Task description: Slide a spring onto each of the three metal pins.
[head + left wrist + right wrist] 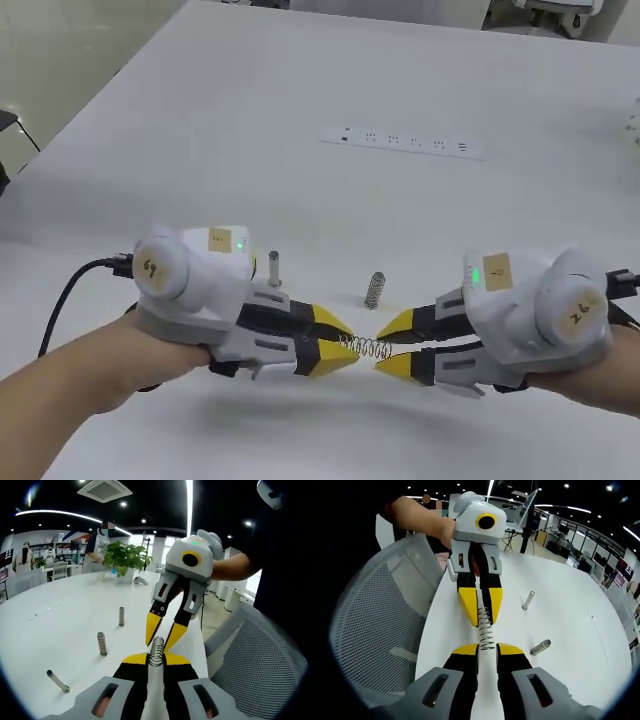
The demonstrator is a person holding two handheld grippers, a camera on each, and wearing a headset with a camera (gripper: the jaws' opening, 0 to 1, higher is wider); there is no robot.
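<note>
While I looked down through the head view, the left gripper [354,346] sat nearest me at 7 o'clock. Its jaws were closed on one end of a spring [366,348], which hung level above the bench [200,150]. The right gripper [379,351] faced it tip to tip from 5 o'clock. Its jaws were a little apart and straddled the spring's other end; I could not tell whether they pressed on it.

Just past the spring at 12 o'clock stood a sprung pin [375,290], its coil already on. At 10 o'clock a bare pin [273,268] stood close behind the left gripper's body.

In the left gripper view the pins made a row running away at 11 o'clock. The bare pin was nearest, the sprung pin next, and a second sprung pin [121,616] farthest. Well beyond them, at 12 o'clock in the head view, a power strip [405,141] lay flat across the bench.
</note>
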